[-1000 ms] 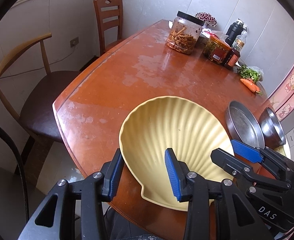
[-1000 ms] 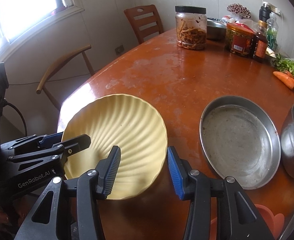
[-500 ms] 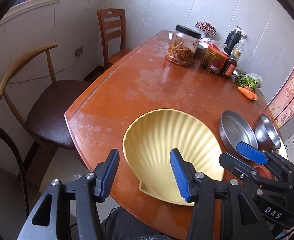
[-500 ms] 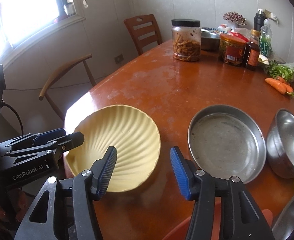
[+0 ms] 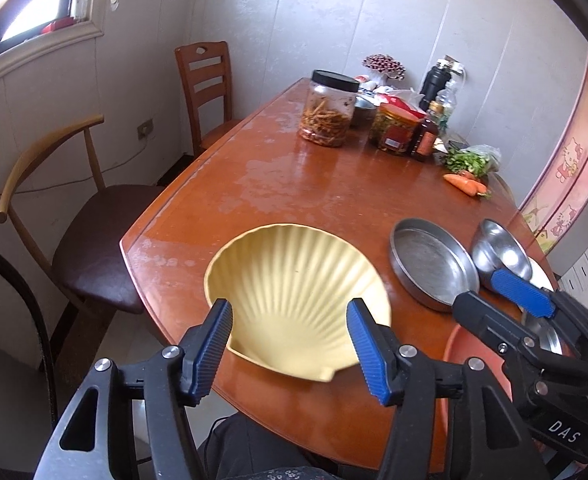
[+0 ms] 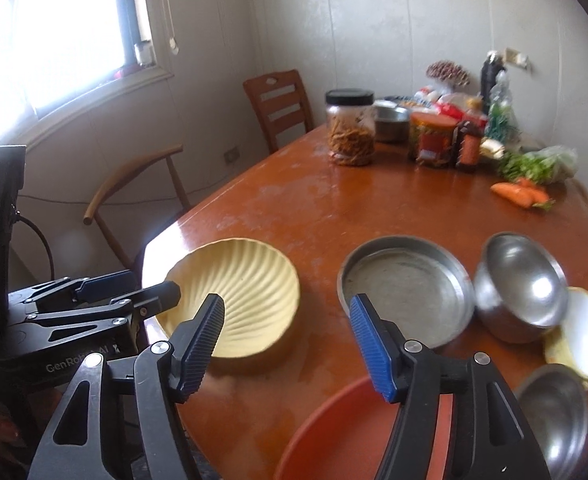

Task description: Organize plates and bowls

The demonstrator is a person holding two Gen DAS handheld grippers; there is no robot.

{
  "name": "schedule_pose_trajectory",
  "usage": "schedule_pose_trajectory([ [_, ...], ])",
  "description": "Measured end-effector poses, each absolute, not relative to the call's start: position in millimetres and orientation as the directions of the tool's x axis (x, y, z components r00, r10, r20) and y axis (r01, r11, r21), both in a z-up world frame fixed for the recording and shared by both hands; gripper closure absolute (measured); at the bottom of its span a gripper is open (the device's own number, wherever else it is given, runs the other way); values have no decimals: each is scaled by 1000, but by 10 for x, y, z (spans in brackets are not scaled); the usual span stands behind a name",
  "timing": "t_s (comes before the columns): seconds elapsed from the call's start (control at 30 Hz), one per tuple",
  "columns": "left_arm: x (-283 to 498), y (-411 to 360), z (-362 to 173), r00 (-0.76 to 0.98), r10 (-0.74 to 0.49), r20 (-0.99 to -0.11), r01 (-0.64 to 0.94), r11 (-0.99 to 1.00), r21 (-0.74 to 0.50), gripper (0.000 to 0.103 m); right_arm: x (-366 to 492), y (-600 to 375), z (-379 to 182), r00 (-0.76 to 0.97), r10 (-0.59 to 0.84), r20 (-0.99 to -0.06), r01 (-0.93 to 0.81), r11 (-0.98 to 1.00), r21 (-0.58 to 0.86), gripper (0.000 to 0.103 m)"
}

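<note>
A yellow shell-shaped plate (image 5: 294,280) lies at the near left corner of the table, also in the right wrist view (image 6: 245,296). My left gripper (image 5: 289,320) is open and empty, raised above its near edge. My right gripper (image 6: 287,320) is open and empty above the table between the plate and a round metal pan (image 6: 408,292). A steel bowl (image 6: 522,284) stands right of the pan. A red-orange plate (image 6: 354,436) lies under the right gripper. A cream dish (image 6: 582,332) and another steel bowl (image 6: 554,412) sit at the right edge.
The brown wooden table (image 5: 314,184) carries jars (image 5: 330,108), sauce bottles (image 5: 426,136), greens and carrots (image 5: 464,184) at its far end. Two chairs (image 5: 73,200) stand on the left by the wall. The table's near edge is just below the yellow plate.
Both grippers have pulled back and risen away from the yellow plate, which stays on the table. More of the table and the dishes at the right has come into view.
</note>
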State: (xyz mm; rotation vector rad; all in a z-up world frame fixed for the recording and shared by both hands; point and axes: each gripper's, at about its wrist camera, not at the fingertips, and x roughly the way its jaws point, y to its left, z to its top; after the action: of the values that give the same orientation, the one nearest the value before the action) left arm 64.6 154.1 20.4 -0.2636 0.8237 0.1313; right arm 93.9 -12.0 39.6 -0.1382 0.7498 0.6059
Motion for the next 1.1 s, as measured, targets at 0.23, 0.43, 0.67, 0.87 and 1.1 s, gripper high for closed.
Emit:
schedule_pose_trajectory([
  [0.23,545,1266,282,686,-3,-728,-177,969,-170,42,730,-384,578,639,447,-626,-535,843,56,34],
  [0.43,475,1009,331,695,-24,-718,-138,976,-166,40,615,-671,679,644,470,-604,-518,848,107,33],
  [0.67,375,745,336,701,-53,-711,-102,980,-173,39,440,-915,749,673,463,-576,-499,860,109,30],
  [0.87,267,588,294,705,-68,-706,-88,979,-182,39,287,-1098,719,685,456,-568,-485,867,110,27],
  [1.1,225,470,167,689,-71,-722,-81,981,-174,39,117,-1377,575,704,414,-577,-438,893,106,27],
])
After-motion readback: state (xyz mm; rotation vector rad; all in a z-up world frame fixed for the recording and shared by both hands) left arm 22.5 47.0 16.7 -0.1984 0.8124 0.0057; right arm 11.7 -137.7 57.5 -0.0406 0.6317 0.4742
